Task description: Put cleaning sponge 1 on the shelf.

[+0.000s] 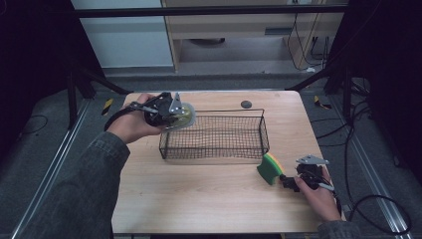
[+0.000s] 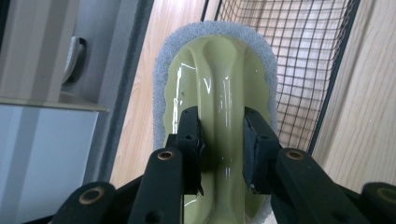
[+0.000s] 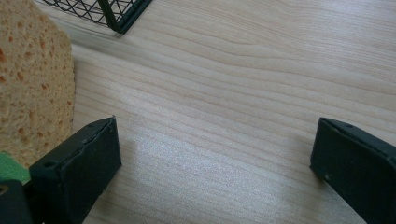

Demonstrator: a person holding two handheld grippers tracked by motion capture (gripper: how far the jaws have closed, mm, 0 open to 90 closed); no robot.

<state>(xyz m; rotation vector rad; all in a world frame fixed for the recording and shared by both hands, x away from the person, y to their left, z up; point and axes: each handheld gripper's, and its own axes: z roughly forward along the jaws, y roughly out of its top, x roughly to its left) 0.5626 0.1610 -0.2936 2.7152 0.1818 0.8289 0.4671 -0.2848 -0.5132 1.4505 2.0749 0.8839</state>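
Note:
A scrubber (image 1: 185, 115) with a glossy olive-green plastic back (image 2: 219, 79) and a grey-white foam rim is held over the left end of the black wire basket (image 1: 214, 135). My left gripper (image 1: 166, 112) is shut on it, its pads clamped on the raised ridge along the scrubber's back (image 2: 223, 135). A yellow and green sponge (image 1: 271, 168) stands on the table by the basket's front right corner. My right gripper (image 1: 288, 181) rests low beside it, open, with bare wood between its jaws (image 3: 215, 154). The sponge's porous yellow face (image 3: 32, 84) lies just outside its left jaw.
The basket's mesh (image 2: 303, 60) lies just behind the scrubber, and its corner (image 3: 116, 11) is close ahead of the right gripper. A small black disc (image 1: 246, 104) sits on the wooden table (image 1: 209, 194) behind the basket. Cables trail on the floor at right.

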